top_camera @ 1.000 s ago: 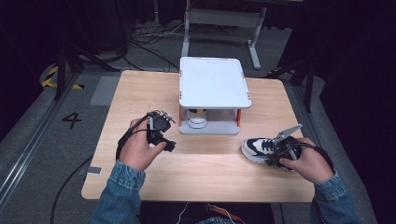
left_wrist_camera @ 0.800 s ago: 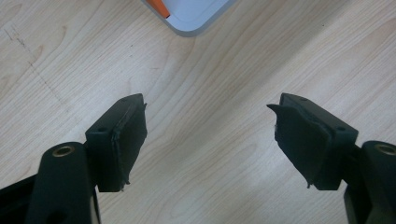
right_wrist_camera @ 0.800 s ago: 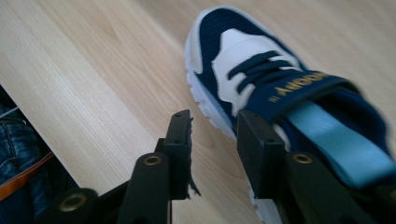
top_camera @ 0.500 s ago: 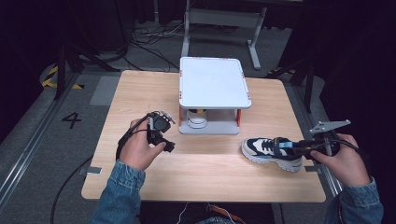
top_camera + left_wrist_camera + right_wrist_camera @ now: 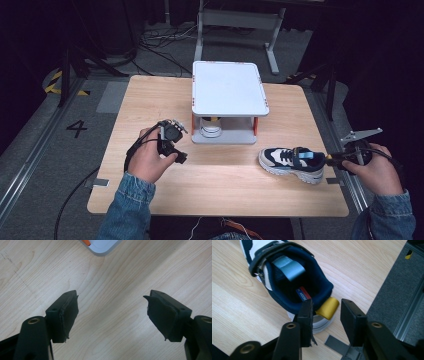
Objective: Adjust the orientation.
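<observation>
- Sneaker point(image 5: 291, 163) first: we've got it lying on its sole near the right edge of the table point(image 5: 150, 100), toe pointing left, heel toward our right hand. Navy mesh collar, white side panels, chunky white sole, pale blue woven tongue loop point(image 5: 289, 267), mustard-yellow pull tab point(image 5: 328, 308) at the heel.
- Our right gripper point(image 5: 325, 315) sits right at that heel. Its flat black jaws are fairly narrow and have just been closing, with the yellow tab and heel rim between them. The left pad looks like it's against the collar, the right pad stands just off the tab, so we can't call it a proper pinch.
- Our left gripper point(image 5: 111, 315) hovers over bare table, well apart from the shoe. Jaws wide, nothing between them, just pale wood grain. The pads look rubbery, edges a bit frayed.
- Behind the shoe stands a small white two-tier shelf point(image 5: 228, 88), rounded corners, orange posts. Something round and white point(image 5: 211, 130) sits on the lower level; we can't tell what.
- Strip of grey tape point(image 5: 336, 343) is stuck flat on the wood just by the heel.
</observation>
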Tool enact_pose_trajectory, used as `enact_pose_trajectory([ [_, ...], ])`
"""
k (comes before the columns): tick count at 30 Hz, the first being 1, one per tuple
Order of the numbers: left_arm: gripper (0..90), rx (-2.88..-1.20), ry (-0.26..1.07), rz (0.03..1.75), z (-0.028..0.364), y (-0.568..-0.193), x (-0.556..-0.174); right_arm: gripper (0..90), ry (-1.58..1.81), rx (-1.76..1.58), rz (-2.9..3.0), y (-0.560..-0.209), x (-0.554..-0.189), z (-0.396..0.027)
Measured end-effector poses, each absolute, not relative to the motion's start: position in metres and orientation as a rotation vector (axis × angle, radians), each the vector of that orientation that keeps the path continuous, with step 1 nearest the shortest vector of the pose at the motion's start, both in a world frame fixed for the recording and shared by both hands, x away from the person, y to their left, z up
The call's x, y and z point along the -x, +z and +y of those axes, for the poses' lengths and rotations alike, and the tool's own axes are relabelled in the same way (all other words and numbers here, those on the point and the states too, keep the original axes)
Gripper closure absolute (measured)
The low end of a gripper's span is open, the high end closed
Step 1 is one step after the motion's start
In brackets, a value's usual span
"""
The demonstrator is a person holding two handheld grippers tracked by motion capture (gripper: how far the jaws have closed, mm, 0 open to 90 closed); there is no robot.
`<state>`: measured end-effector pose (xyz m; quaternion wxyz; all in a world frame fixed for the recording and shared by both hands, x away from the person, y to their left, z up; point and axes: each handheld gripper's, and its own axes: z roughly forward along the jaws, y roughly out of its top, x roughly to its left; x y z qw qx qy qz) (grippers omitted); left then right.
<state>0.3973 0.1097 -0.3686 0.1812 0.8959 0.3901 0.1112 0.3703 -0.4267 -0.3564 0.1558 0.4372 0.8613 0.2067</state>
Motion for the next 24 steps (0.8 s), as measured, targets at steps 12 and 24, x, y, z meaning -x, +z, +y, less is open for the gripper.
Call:
enact_pose_trajectory([
  [12,25.3,-2.531,0.313,1.098,0.108,-0.368,-0.398,89.0,0.594,-1.286,2.553,-0.362,-0.370,-0.432],
  [24,25.3,-2.548,0.310,1.058,0.097,-0.367,-0.402,88.5,0.617,-1.094,2.841,-0.353,-0.343,-0.368],
])
